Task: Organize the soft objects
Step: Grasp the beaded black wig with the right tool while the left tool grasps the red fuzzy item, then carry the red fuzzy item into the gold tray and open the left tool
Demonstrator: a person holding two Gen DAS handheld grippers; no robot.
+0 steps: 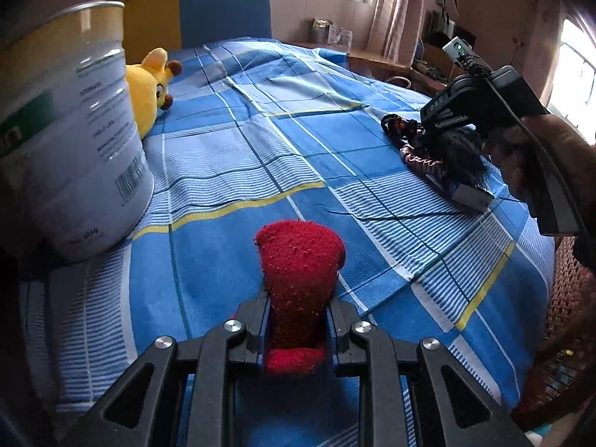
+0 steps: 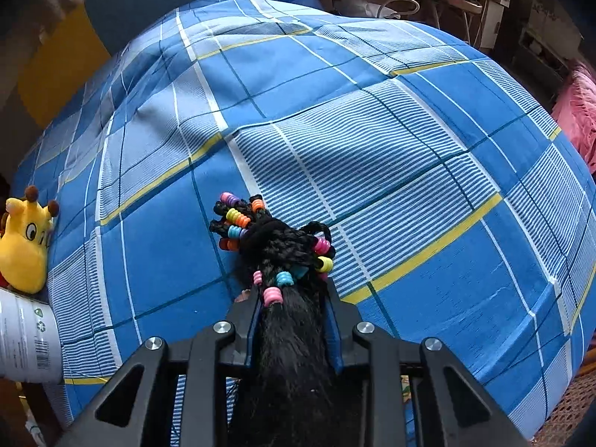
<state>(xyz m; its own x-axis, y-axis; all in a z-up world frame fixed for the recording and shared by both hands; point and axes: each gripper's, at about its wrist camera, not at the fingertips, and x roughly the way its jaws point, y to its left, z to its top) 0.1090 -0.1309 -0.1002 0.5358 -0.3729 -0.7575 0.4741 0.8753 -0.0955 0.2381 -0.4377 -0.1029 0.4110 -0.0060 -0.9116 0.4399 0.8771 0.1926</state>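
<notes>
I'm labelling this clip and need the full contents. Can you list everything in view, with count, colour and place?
red fuzzy cloth: one, red, between the left gripper's fingers, above the sheet
black hairpiece: one, black braids with many-coloured beads, between the right gripper's fingers
giraffe plush: one, yellow with brown horn tips, lying on the sheet behind the tin
tin can: one, white with a green label, open top, standing at the sheet's left side
pink scrunchie: one, dusky pink, on the sheet under the right gripper
checked sheet: one, blue, white and yellow, covering the surface
chair: one, blue, beyond the far edge
left gripper: one, black, shut on the cloth
right gripper: one, black, shut on the hairpiece
hand: one, holding the right gripper
</notes>
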